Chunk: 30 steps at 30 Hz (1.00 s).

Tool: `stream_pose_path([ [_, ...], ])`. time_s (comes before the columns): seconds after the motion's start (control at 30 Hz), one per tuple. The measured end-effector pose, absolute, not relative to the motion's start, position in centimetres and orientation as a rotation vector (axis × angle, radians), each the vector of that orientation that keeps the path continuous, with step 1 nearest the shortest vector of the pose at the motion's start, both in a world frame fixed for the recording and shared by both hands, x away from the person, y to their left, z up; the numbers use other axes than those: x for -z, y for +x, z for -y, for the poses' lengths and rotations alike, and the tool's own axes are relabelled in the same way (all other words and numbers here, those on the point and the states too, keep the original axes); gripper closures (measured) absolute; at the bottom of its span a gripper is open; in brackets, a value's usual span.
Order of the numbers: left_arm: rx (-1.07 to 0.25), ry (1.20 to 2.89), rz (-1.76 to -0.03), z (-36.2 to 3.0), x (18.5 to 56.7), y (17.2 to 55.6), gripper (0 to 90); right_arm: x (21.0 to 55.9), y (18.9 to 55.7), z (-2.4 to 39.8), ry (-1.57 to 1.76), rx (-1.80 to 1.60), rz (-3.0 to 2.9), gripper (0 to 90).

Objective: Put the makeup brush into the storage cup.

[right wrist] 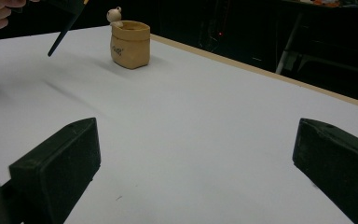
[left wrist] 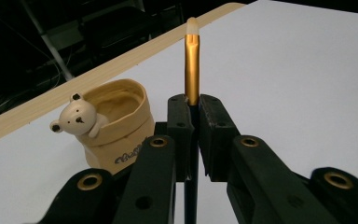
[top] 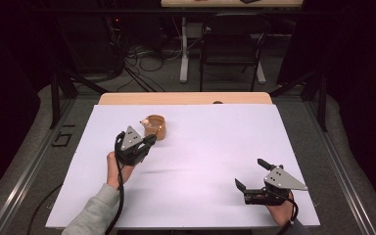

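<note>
Currently: left gripper [left wrist: 193,121], jaws pinched on a slim dark pen with gold barrel [left wrist: 192,70], just beside the tan bear-trimmed pouch-shaped cup [left wrist: 116,123]. Right gripper [top: 253,175], jaws spread, empty, well apart from that cup.

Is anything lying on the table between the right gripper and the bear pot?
No. In the right gripper view, bare white table runs from the open right gripper to the bear pot.

Left tongs [left wrist: 192,122] clamped tight, raised above table; right tongs [top: 252,175] low, jaws spread wide.
</note>
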<state>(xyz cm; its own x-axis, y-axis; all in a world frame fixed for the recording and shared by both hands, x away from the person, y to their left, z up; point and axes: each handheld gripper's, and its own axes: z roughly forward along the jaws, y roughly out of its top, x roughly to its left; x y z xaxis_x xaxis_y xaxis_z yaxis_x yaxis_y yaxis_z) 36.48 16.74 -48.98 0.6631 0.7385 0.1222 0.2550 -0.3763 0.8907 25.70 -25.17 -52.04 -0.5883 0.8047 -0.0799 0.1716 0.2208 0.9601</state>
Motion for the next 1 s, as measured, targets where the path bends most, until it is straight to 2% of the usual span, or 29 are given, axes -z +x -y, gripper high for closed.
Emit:
stream_pose_path([
  [1.0, -0.675, 1.834, -0.842, -16.8, 48.6, 38.6, 83.6, 52.0, 25.7, 25.3, 0.899, -1.392, -1.908, 0.4],
])
